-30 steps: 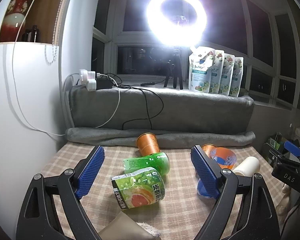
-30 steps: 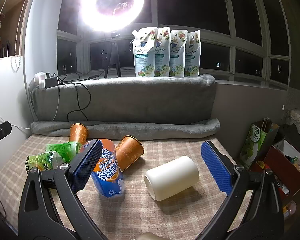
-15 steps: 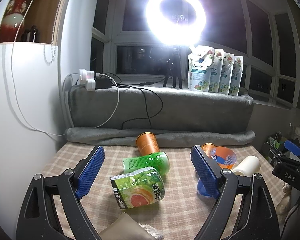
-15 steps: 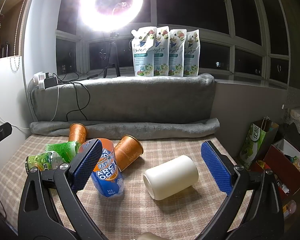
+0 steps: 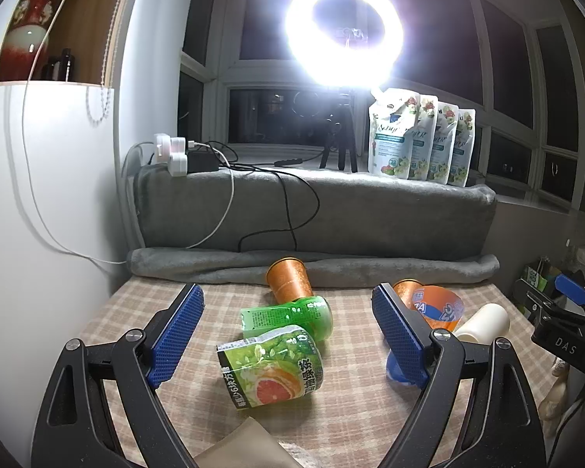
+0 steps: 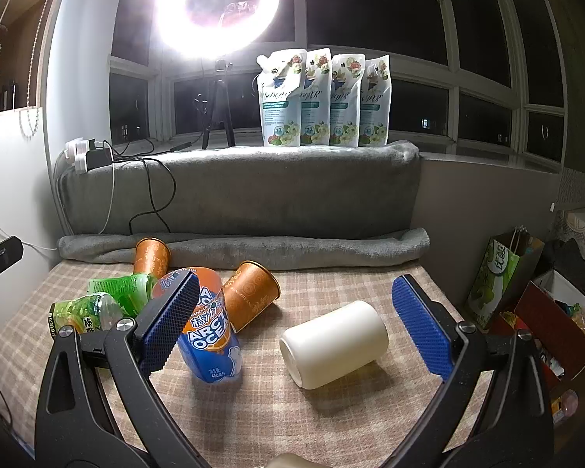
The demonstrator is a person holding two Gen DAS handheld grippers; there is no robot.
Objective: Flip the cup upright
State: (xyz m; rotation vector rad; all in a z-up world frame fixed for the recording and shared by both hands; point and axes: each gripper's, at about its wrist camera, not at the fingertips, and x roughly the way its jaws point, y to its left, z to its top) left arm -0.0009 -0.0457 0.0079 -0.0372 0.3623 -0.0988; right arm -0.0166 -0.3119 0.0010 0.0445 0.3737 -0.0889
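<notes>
Several cups lie on their sides on a checked tablecloth. A white cup lies between my right gripper's fingers, a little beyond them; it also shows in the left wrist view. An orange-and-blue printed cup, a copper cup and another copper cup lie left of it. A grapefruit-print green cup and a plain green cup lie ahead of my left gripper. My right gripper is open and empty. My left gripper is open and empty.
A rolled grey blanket lines the table's far edge under a padded sill with cables and a power strip. Refill pouches and a ring light stand behind. A white cabinet is at left; boxes and a bag at right.
Both grippers have drifted only very slightly; the cups have not moved.
</notes>
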